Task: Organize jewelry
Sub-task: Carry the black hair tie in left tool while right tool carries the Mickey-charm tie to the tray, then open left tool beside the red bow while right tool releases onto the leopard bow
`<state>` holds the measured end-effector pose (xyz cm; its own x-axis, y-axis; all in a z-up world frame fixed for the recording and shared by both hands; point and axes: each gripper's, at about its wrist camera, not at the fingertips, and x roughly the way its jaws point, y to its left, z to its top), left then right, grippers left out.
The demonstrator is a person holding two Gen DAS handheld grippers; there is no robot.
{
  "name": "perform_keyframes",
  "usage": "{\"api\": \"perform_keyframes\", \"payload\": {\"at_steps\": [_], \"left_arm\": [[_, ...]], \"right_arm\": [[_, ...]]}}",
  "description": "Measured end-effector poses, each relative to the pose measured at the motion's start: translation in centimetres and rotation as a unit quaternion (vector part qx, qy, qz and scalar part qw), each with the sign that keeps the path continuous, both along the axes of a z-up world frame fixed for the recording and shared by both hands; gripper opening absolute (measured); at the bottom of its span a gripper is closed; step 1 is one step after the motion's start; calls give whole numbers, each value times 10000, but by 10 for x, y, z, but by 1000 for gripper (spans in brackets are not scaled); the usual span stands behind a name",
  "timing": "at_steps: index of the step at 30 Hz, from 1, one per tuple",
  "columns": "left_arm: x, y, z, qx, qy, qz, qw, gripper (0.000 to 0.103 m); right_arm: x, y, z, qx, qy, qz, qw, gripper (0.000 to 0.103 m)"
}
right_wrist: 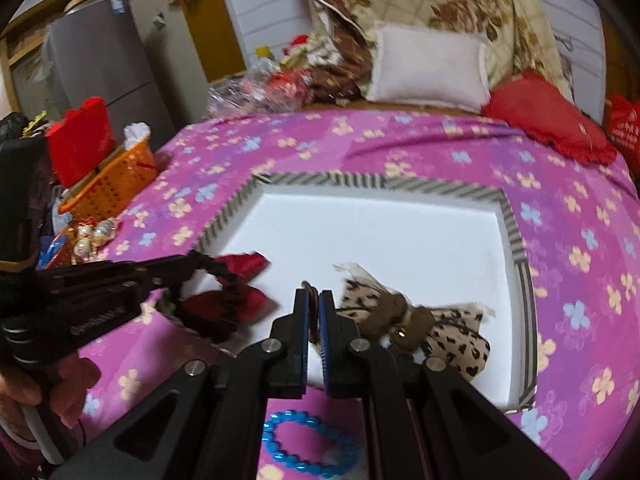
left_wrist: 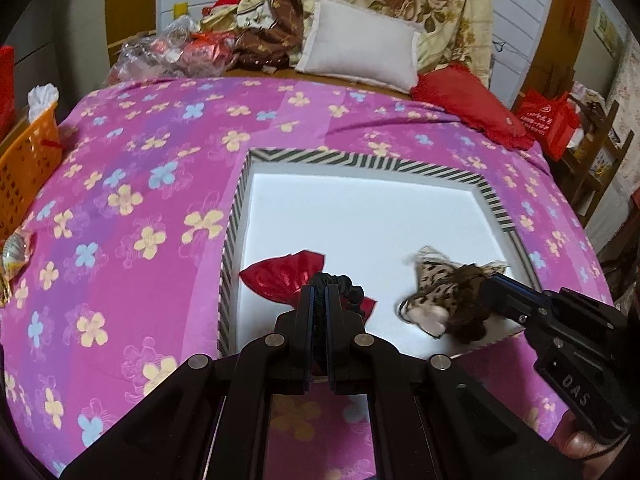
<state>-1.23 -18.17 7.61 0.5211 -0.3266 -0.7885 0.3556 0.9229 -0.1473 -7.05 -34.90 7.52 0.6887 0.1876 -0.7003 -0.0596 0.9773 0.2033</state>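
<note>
**Two hair bows held over a white tray on the bed**

On the far left, an orange basket point(left_wrist: 24, 160) stands beside the bed, whose pink flowered bedspread point(left_wrist: 132, 184) carries a shallow white tray with a striped rim point(left_wrist: 348, 159).

Over the tray's near left corner, the left hand-held gripper point(left_wrist: 319, 292) is clenched on the black ruffled band of a red bow point(left_wrist: 280, 276). The red fabric fans out to the left of the fingertips, and a small red tip shows to their right. The band runs down between the jaws (most of it is hidden there).

Farther right, the right hand-held gripper point(right_wrist: 314, 300) is clamped on a thin brownish strip that seems to belong to the leopard-print bow point(right_wrist: 448, 336); what exactly is pinched is hard to make out. The bow's brown knot and spotted fabric lie just right of the fingers, over the tray's near right part. In the left wrist view the same gripper point(left_wrist: 494, 280) enters from the right with its tip buried in the bow's brown knot point(left_wrist: 464, 300), so its jaws are not visible there.

Only the right wrist view shows a blue bead bracelet point(right_wrist: 310, 440) on the bedspread, in front of the tray and partly covered by the gripper frame. It also shows the left hand-held gripper point(right_wrist: 196, 258) from the side, blurred.
</note>
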Motion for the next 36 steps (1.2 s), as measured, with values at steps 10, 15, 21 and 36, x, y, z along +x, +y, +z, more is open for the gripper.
{"api": "perform_keyframes", "payload": {"at_steps": [10,15,21,36], "left_arm": [[4,-1,-21,210,80,92,9997,0],[4,1,-25,233,88,205,9995,0],[4,1,-25,221,80,220,9995,0],[-25,13,6,124,-312,299,9990,9]], "right_arm": [[3,-18,-26,-260,290,-280,9989,5],[2,-20,-36,-353,392,-349,9980,5],[-3,-19,-36,-390,438,-388,9975,26],[-41,-5,2,-317,32,-347,9989,59]]}}
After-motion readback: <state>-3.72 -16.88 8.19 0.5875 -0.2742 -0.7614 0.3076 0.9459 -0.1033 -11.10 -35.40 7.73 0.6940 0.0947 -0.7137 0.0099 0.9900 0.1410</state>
